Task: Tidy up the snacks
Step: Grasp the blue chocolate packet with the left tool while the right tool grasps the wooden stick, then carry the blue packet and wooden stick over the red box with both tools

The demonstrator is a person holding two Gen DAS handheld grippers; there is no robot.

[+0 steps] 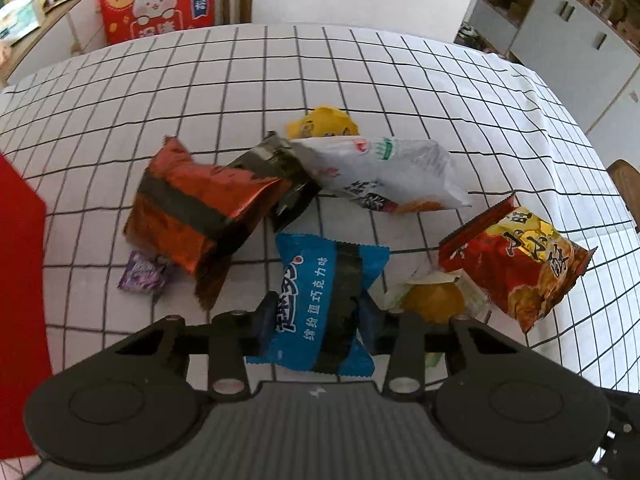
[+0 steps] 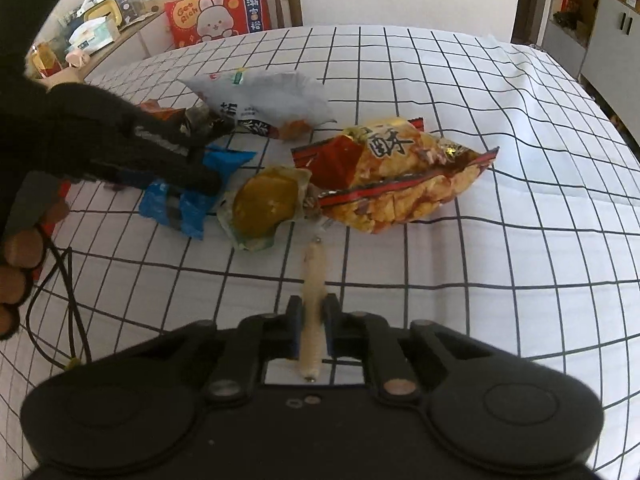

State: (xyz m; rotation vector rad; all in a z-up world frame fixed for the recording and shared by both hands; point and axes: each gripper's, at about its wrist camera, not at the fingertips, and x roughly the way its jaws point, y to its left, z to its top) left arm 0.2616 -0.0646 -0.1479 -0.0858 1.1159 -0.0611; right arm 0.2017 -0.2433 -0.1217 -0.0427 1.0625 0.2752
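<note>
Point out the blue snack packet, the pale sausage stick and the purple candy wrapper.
blue snack packet (image 1: 320, 304), left wrist view, on its black band between the fingers.
pale sausage stick (image 2: 313, 276), right wrist view, on its casing ahead of the fingers.
purple candy wrapper (image 1: 142, 274), left wrist view, on its middle.

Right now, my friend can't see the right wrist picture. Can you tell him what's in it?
The right gripper is shut on a thin pale snack stick above a white tablecloth with black grid lines. Beyond it lie a red and gold crisp bag, a round yellow pastry in a clear wrapper and a blue packet that the left gripper is grasping.
</note>
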